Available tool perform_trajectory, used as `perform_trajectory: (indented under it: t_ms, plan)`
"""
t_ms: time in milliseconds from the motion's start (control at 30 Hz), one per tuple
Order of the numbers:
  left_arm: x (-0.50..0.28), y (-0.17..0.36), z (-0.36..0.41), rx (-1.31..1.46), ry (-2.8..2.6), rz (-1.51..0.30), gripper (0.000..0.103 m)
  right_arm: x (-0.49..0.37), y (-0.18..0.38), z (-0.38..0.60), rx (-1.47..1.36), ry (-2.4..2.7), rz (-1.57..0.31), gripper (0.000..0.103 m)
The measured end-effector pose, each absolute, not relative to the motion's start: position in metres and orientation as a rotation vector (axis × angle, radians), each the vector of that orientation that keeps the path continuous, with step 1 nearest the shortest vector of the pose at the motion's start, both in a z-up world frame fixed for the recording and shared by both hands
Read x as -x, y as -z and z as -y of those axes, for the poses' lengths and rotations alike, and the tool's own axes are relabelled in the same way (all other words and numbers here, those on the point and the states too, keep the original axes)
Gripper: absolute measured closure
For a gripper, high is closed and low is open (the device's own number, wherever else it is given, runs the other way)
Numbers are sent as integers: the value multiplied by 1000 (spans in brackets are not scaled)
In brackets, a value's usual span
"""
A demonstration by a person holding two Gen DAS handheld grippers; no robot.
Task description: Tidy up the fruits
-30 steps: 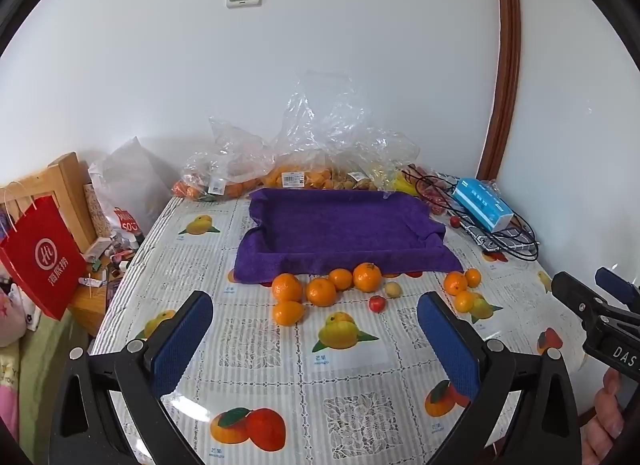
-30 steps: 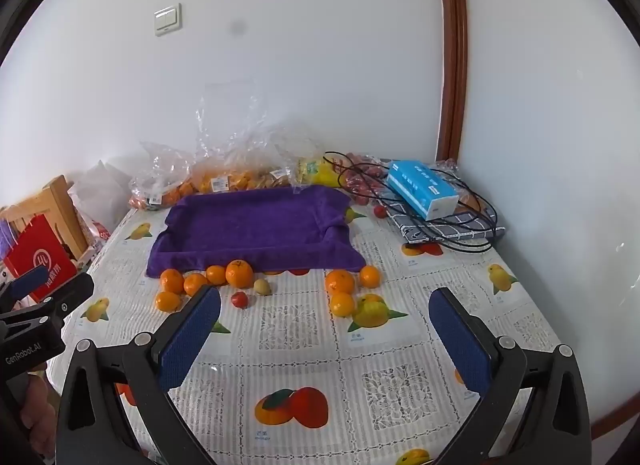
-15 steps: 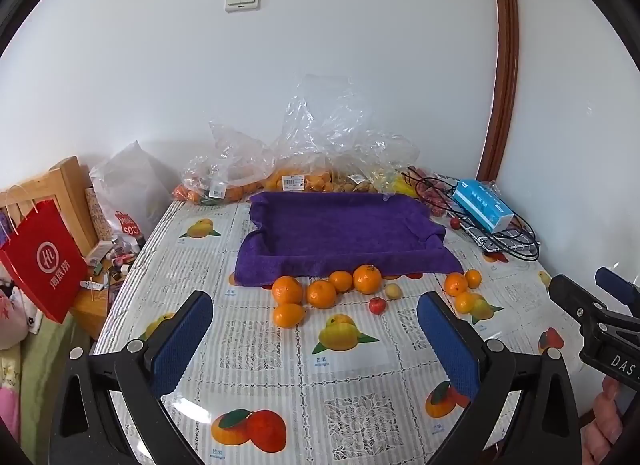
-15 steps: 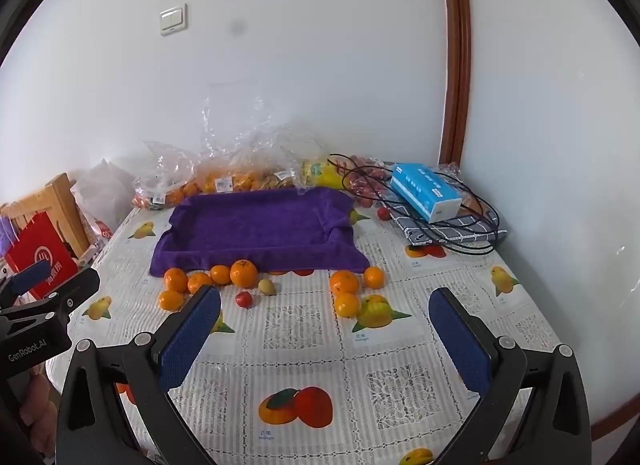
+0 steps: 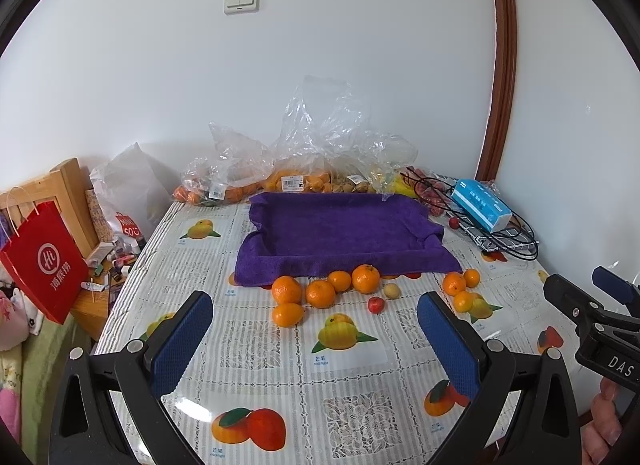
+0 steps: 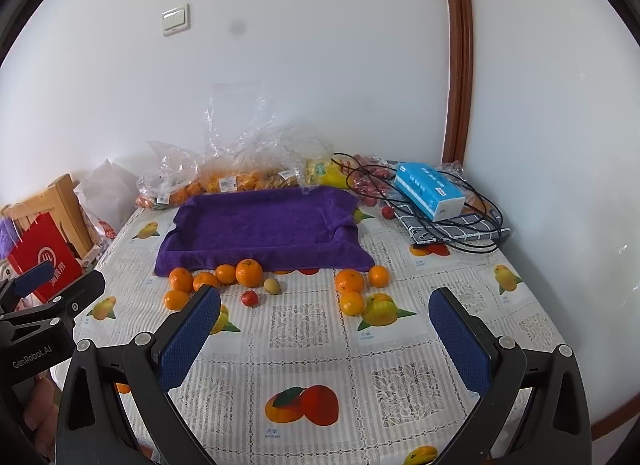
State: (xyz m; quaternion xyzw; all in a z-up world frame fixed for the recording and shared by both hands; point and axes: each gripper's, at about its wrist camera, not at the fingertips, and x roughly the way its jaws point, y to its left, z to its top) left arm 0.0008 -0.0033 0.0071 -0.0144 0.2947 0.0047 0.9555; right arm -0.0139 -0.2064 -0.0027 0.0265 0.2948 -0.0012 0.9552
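Left wrist view: the left gripper [image 5: 314, 341] hangs above the counter [image 5: 280, 385], its jaws spread wide and gripping nothing. Ahead lies the purple towel [image 5: 340, 233], shaped like a shallow tray. Just in front of the towel's near edge sit five oranges [image 5: 320, 293] in a cluster, with a small red fruit [image 5: 376, 304] and a small yellowish fruit [image 5: 391, 290] beside them. Toward the towel's right corner are three more oranges [image 5: 460, 289]. This view alone shows the red paper bag [image 5: 44, 261] in full, well left of the towel, and the right gripper [image 5: 592, 317] at the frame's right edge.

Right wrist view: the right gripper [image 6: 324, 333] also has its jaws wide and empty. The towel [image 6: 260, 225] and the same fruit appear, the three oranges [image 6: 356, 285] nearer the centre. Clearer here are the blue tissue box [image 6: 430, 189] on black cables [image 6: 460, 225] right of the towel, and clear plastic bags of fruit [image 6: 240, 173] behind it.
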Motion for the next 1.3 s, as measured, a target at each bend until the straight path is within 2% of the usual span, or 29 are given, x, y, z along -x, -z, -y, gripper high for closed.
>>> perform_trajectory:
  t_ms: [1300]
  plan:
    - [9,-10,7,40,6,-578,0,20,4,203,-52,-8,-592,0]
